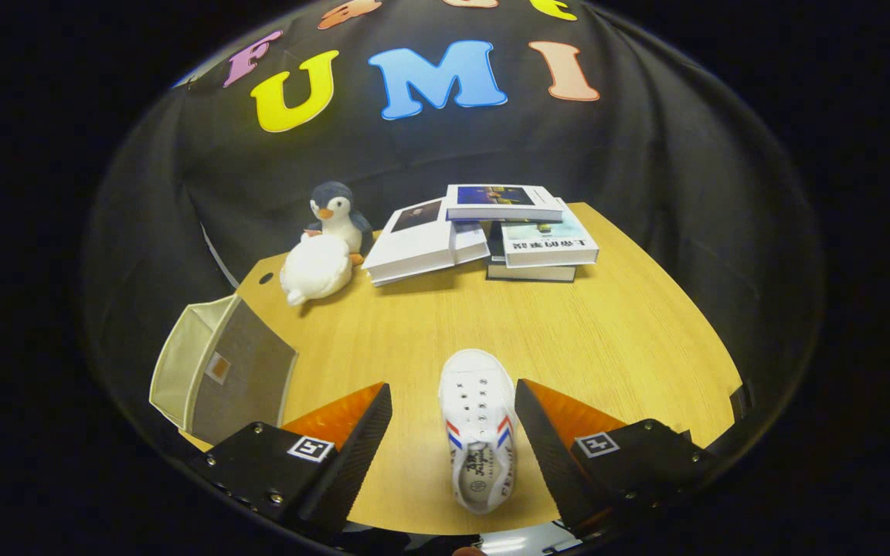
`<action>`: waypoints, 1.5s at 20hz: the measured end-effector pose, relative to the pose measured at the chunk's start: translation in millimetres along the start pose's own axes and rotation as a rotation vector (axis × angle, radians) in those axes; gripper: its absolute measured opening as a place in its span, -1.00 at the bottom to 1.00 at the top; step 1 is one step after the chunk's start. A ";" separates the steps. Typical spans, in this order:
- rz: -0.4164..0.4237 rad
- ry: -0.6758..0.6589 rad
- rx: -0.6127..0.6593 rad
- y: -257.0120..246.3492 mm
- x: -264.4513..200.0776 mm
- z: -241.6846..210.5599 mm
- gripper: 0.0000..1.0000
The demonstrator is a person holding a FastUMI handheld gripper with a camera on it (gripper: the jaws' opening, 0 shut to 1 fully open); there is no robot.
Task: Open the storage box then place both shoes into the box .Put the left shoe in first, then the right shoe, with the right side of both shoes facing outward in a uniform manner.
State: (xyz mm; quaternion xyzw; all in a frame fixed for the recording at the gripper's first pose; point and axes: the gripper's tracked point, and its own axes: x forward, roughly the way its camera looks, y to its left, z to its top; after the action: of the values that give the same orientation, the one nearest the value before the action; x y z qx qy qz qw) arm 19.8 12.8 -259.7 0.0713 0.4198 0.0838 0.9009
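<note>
A white canvas shoe (478, 432) with red and blue stripes lies on the wooden bench (607, 332), toe pointing away, between the wide-spread fingers of the gripper (453, 421), which grip nothing. The fabric storage box (221, 371) sits off to the left; plush toys (325, 251) and stacked books (484, 232) line the far edge.

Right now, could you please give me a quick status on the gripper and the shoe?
Gripper open, fingers astride the white shoe, not pressing. Storage box off to the left at the table edge. Nothing blocking.
</note>
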 end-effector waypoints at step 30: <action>-0.076 0.267 -0.008 -22.6 39.5 -73.0 -0.96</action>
State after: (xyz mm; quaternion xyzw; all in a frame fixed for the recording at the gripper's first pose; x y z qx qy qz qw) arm -9.2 3.4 -340.1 0.0399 0.5380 0.0603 0.8399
